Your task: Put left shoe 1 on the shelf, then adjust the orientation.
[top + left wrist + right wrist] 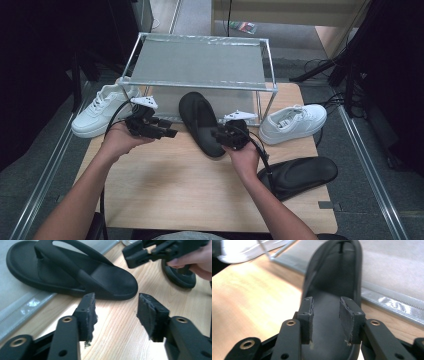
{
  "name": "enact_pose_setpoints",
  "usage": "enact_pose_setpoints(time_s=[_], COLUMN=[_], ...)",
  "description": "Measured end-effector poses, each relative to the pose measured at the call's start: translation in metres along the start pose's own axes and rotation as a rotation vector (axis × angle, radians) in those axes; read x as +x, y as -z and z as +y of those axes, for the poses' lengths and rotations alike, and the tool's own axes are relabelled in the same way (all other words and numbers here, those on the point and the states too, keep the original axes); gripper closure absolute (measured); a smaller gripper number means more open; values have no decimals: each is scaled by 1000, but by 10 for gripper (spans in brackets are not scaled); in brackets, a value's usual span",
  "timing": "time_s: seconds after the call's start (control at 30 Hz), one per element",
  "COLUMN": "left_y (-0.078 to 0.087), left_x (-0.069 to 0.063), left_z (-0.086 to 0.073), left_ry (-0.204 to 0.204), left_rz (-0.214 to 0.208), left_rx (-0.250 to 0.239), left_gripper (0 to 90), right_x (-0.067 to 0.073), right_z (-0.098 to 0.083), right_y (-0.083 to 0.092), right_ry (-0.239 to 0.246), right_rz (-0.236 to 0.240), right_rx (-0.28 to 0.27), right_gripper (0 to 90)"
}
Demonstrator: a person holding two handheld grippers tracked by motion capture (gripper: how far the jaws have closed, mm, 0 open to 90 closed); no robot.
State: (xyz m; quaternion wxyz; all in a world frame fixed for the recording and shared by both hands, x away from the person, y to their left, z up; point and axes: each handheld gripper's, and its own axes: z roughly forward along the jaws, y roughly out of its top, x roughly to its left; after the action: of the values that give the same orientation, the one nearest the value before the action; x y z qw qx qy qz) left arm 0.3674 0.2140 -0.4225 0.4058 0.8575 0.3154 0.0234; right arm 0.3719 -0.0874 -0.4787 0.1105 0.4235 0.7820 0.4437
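Note:
A black flip-flop (199,121) lies in the middle of the wooden table (175,185), toe end on the grey lower shelf of a metal rack (200,65), heel on the wood. My right gripper (218,135) hovers at its heel. In the right gripper view the right gripper (327,305) stands open above the flip-flop (332,290), pads not pressing on it. My left gripper (168,133) is just left of the flip-flop. In the left gripper view it (116,303) is open over bare wood, the flip-flop (75,272) beyond its tips.
A second black flip-flop (300,175) lies at the table's right front. One white sneaker (100,110) sits left of the rack, another (292,122) right of it. Cables trail from both grippers. Bare wood spreads in front of the hands.

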Motion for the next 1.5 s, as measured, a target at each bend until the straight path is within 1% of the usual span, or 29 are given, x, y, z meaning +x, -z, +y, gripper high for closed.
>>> enact_pose_setpoints(time_s=[0.03, 0.07, 0.1, 0.13, 0.17, 0.2, 0.23, 0.37, 0.47, 0.5, 0.53, 0.57, 0.6, 0.63, 0.67, 0.7, 0.77, 0.8, 0.83, 0.9, 0.93, 0.97, 1.03, 1.13, 1.2, 1.27, 1.37, 1.43, 1.5], left_y=[1, 1, 4, 4, 5, 5, 6, 6, 6, 6, 6, 6, 6, 6, 5, 6, 8, 8, 10, 11, 11, 13, 12, 10, 9, 8, 8, 11, 13], left_x=[2, 2, 3, 3, 5, 6, 9, 16, 19, 21, 23, 26, 26, 28, 30, 32, 33, 33, 36, 41, 41, 47, 52, 59, 62, 64, 63, 63, 63], left_z=[5, 5, 12, 12, 17, 19, 26, 37, 43, 52, 55, 58, 58, 63, 67, 75, 83, 83, 92, 99, 99, 105, 108, 110, 111, 112, 114, 120, 124], left_ry=[-9, -9, -21, -21, -18, -17, -25, -22, -22, -41, -32, -21, -21, -18, -22, -28, -49, -49, -62, -69, -69, -55, -46, -36, -37, -36, -36, -33, -39], left_rz=[-16, -16, -8, -8, -17, -17, 8, 9, 8, 49, 41, 29, 29, 29, 34, 39, 54, 54, 63, 73, 73, 76, 89, 108, 89, 86, 91, 88, 94], left_rx=[2, 2, -10, -10, -23, -30, -34, -39, -43, -28, -34, -27, -27, -18, -10, -8, -4, -4, -2, -2, -2, -14, -17, -13, -19, -23, -25, -46, -47], left_gripper=[522, 532, 556, 567, 601, 601, 650, 767, 841, 889, 900, 900, 900, 900, 900, 900, 900, 900, 900, 900, 900, 900, 900, 900, 900, 900, 900, 900, 900], right_x=[2, 4, 6, 6, 10, 10, 12, 12, 12, 10, 10, 9, 9, 8, 8, 6, 4, 3, 3, 2, 2, 1, 0, -2, -3, -5, -6, -8, -10], right_z=[-2, -3, -6, -6, -12, -12, -17, -30, -38, -45, -48, -51, -51, -55, -55, -58, -59, -59, -59, -60, -60, -60, -61, -62, -62, -63, -63, -64, -64], right_y=[5, 7, 10, 10, 16, 16, 19, 23, 25, 25, 25, 25, 25, 24, 24, 22, 21, 21, 21, 21, 21, 20, 19, 17, 15, 13, 11, 9, 9], right_ry=[15, 22, 41, 41, 69, 69, 82, 56, 49, 40, 32, 32, 32, 36, 36, 30, 18, 19, 19, 22, 19, 22, 33, 23, 21, 18, 18, 14, 5], right_rz=[23, 34, 56, 56, 82, 82, 91, 124, 133, 136, 141, 137, 137, 137, 137, 141, 147, 149, 148, 146, 144, 140, 134, 123, 116, 113, 108, 98, 97], right_rx=[-3, -1, -6, -6, -9, -9, 3, 31, 41, 45, 45, 50, 50, 53, 53, 68, 74, 78, 84, 88, 92, 94, 102, 114, 117, 124, 128, 136, 129], right_gripper=[648, 641, 640, 640, 640, 640, 646, 690, 724, 768, 782, 804, 804, 840, 840, 893, 900, 900, 900, 900, 900, 900, 900, 900, 900, 900, 900, 900, 900])
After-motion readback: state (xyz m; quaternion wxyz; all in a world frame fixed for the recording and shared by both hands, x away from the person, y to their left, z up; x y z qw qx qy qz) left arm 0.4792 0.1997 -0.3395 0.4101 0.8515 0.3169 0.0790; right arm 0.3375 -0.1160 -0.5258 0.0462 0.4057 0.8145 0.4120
